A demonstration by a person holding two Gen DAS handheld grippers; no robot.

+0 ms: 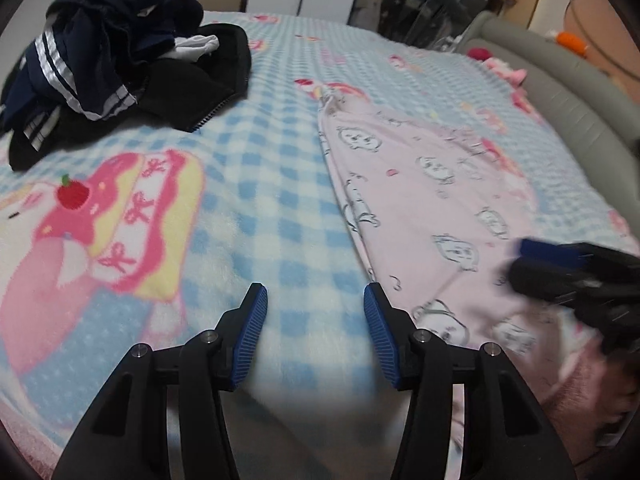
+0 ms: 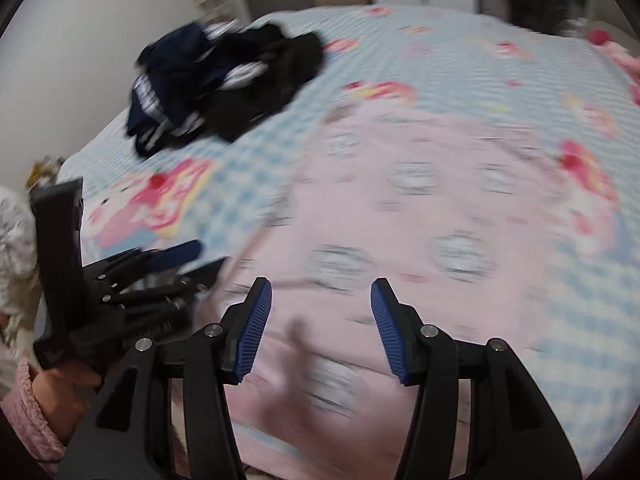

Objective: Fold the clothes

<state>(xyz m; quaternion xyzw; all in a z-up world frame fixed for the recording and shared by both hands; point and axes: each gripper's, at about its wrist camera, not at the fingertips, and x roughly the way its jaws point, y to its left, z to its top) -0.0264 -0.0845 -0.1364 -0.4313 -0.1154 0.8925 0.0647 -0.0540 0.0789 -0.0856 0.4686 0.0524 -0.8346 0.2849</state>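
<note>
A pale pink garment (image 1: 432, 200) printed with small cartoon faces lies spread flat on the checked blanket (image 1: 272, 160). In the left wrist view my left gripper (image 1: 315, 296) hangs open just off the garment's left edge, above bare blanket, with nothing between its blue pads. My right gripper (image 1: 524, 262) shows blurred at the right, over the garment's near part. In the right wrist view, which is smeared by motion, my right gripper (image 2: 321, 292) is open above the pink garment (image 2: 440, 220) and holds nothing. My left gripper (image 2: 208, 258) appears at the left edge of the cloth.
A heap of dark clothes (image 1: 112, 60), navy with white stripes and black, sits at the far left of the bed, also visible as the dark heap (image 2: 224, 88). A grey padded bed frame (image 1: 560, 80) runs along the right. A hand in a pink sleeve (image 2: 28, 412) holds the left gripper.
</note>
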